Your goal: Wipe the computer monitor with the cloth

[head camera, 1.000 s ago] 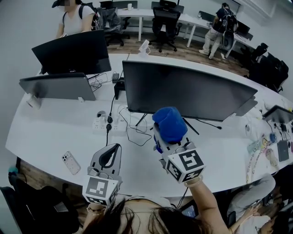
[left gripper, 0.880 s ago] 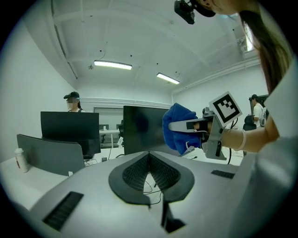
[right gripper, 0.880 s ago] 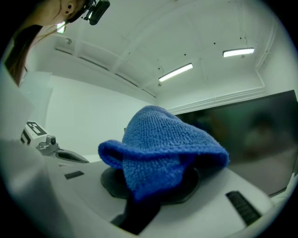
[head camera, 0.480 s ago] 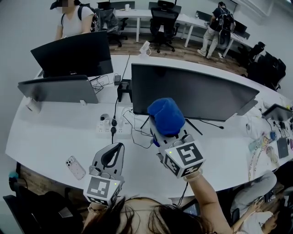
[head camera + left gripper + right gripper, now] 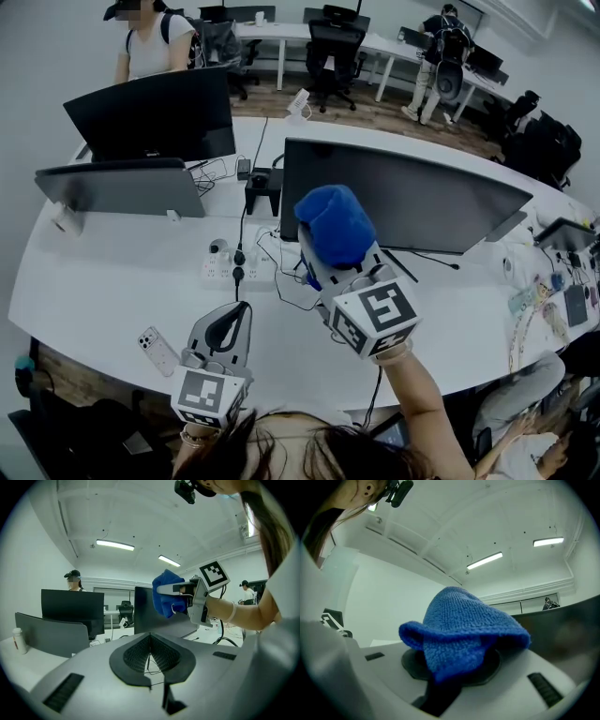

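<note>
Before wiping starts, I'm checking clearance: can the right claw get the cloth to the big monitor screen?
Probably yes: the right claw, shut on the cloth, is raised before the monitor, with nothing apparent between them.

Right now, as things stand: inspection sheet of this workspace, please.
Surface: white desk, curved.
Job's things: blue cloth raised by the wide monitor, at its lower left; contact cannot be told.
Clutter: phone, power strip, small items at the right edge.
Grippers: left gripper shut, empty, near the desk's front edge; right gripper shut on the blue cloth.
Cables: black cables loop beside the power strip.
Surroundings: two more monitors at left, a standing person, office chairs.
</note>
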The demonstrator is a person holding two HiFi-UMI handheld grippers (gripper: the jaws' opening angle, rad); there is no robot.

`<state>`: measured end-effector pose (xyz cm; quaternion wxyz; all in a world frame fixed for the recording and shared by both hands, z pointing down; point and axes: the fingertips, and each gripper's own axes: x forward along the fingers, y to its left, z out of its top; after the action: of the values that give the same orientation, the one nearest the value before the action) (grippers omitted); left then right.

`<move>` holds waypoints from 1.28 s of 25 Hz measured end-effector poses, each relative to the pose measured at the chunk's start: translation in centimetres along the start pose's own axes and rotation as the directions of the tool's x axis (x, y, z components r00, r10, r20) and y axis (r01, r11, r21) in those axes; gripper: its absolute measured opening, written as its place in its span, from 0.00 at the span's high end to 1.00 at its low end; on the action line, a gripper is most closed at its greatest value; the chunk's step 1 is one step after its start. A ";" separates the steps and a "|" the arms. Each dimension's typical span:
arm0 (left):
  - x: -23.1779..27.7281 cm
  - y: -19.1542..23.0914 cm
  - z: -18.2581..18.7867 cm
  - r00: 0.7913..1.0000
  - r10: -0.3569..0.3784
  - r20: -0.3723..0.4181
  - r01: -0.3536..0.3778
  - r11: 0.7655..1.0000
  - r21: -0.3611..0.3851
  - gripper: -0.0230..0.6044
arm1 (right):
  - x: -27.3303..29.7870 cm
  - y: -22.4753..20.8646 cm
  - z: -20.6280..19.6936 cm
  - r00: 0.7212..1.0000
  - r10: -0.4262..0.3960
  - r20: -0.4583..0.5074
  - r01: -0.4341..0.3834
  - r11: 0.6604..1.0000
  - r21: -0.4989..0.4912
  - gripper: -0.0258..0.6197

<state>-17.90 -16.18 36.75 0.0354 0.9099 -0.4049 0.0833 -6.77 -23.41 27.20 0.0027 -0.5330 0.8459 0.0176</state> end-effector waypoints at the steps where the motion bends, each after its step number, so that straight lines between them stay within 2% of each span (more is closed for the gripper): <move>1: 0.0 0.3 -0.1 1.000 0.002 0.006 -0.002 1.000 0.003 0.95 | 0.3 0.1 0.2 1.000 -0.001 0.001 0.001 1.000 -0.004 0.81; 7: -0.1 1.4 -0.5 1.000 -0.014 0.004 0.014 1.000 0.006 0.95 | 2.4 0.4 1.4 1.000 0.005 0.003 -0.005 1.000 0.002 0.81; 19: -0.6 3.5 -1.5 0.998 -0.065 -0.006 0.065 0.998 -0.014 0.95 | 5.8 1.1 2.8 0.999 -0.051 0.016 0.052 0.996 -0.065 0.81; 32: -0.3 5.0 -1.4 0.997 -0.074 0.003 0.074 0.997 -0.027 0.95 | 8.1 -0.1 5.1 0.993 -0.110 0.034 0.114 0.986 -0.123 0.81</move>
<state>-21.97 -19.10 38.07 0.0504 0.9238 -0.3720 0.0753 -10.25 -30.60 21.96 -0.0184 -0.5786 0.8117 0.0776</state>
